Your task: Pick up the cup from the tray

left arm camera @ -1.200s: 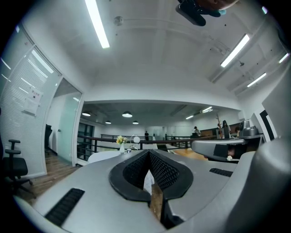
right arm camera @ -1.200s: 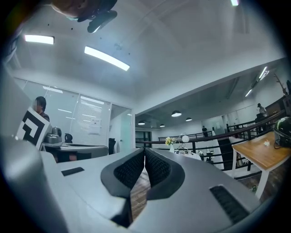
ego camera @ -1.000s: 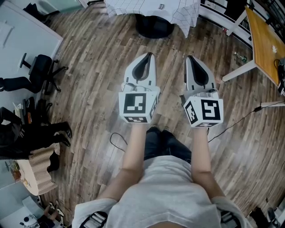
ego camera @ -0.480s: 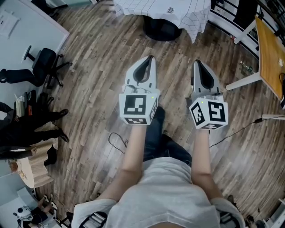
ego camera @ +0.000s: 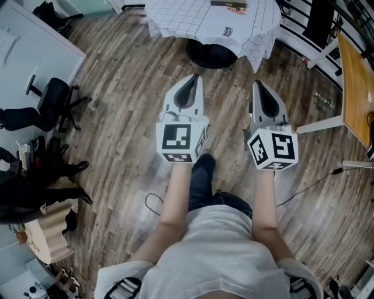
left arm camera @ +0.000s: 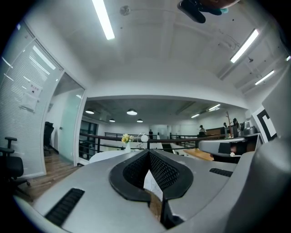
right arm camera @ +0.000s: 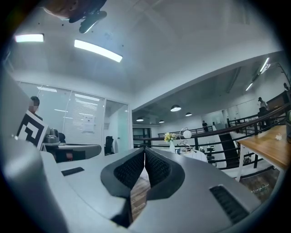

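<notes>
Left tool [ego camera: 193, 79] and right tool [ego camera: 258, 85] were both pressed together and empty. No cup or tray was identifiable; the clothed worktop [ego camera: 193, 20] stood well ahead. Risk: reaching the cup with jaws unopened would topple it.

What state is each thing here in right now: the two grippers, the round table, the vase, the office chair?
Left gripper, shut, nothing between its jaws.
Right gripper, shut, also empty.
Round table, covered with a checked cloth.
Vase, upright, with flowers in it.
Office chair, upright, nobody sitting in it.
</notes>
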